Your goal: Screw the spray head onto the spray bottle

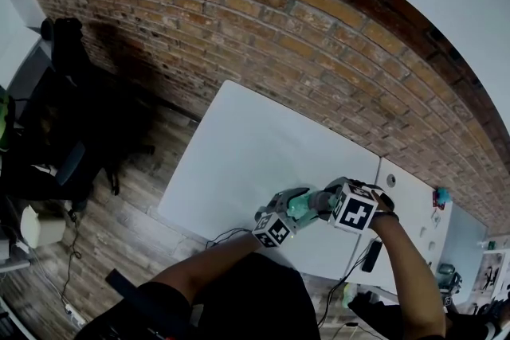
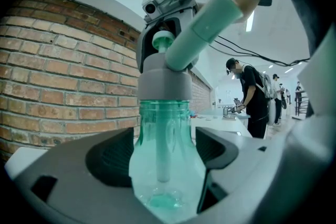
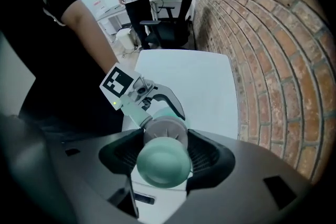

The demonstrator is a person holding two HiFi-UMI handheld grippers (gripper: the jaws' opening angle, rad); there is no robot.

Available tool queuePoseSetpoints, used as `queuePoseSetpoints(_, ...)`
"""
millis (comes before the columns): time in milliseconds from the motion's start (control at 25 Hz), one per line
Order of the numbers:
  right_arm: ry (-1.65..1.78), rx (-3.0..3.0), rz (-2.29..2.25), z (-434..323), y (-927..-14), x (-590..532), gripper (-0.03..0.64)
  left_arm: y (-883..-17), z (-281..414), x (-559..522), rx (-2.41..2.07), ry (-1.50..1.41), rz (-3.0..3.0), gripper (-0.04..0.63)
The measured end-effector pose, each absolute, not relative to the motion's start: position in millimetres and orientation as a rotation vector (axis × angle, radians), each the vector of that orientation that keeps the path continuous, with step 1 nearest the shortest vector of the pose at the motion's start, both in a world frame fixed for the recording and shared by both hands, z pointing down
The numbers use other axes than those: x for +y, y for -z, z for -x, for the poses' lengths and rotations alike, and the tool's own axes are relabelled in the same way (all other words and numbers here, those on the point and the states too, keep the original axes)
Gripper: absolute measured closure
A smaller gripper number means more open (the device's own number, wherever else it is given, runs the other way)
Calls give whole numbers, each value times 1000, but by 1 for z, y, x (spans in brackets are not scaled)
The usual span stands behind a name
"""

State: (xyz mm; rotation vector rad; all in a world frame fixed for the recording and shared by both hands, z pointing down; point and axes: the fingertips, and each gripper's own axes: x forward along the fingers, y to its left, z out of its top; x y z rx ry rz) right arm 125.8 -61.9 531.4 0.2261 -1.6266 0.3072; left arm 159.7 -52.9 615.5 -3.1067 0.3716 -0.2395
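**Firmly held: one spray bottle (image 2: 165, 165), one spray head (image 2: 165, 81), two grippers**

Only one spray bottle, translucent green, is seen, held upright between the jaws of the left gripper (image 2: 164, 153). One spray head, grey at the collar with a mint-green arm slanting toward 1 o'clock, is seated at 12 o'clock on the bottle's neck. Two grippers are counted. The left gripper's jaws are set fairly wide, and both pads are pressed against the bottle's body at 9 and 3 o'clock. The right gripper (image 3: 164, 157) is pointed down from above. Its jaws are closed to a middling gap on the spray head, whose grey collar is clamped between the pads. In the head view, the bottle is found at 5 o'clock, above the near part of one white table (image 1: 239, 139), with one brick wall (image 1: 319, 44) at 12 o'clock.
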Motion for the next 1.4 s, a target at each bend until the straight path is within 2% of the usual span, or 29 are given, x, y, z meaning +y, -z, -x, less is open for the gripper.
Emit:
queuePoseSetpoints(240, -461, -1622, -389, -127, -532, -64, 356, -616, -158, -52, 372, 241, 3111, 245)
queuePoseSetpoints(680, -534, -1632, -491, -132, -530, -70, 356, -614, -160, -54, 357, 238, 3112, 245)
queuePoseSetpoints(1400, -386, -1709, -377, -124, -523, -61, 356, -614, -159, -52, 377, 239, 3110, 245)
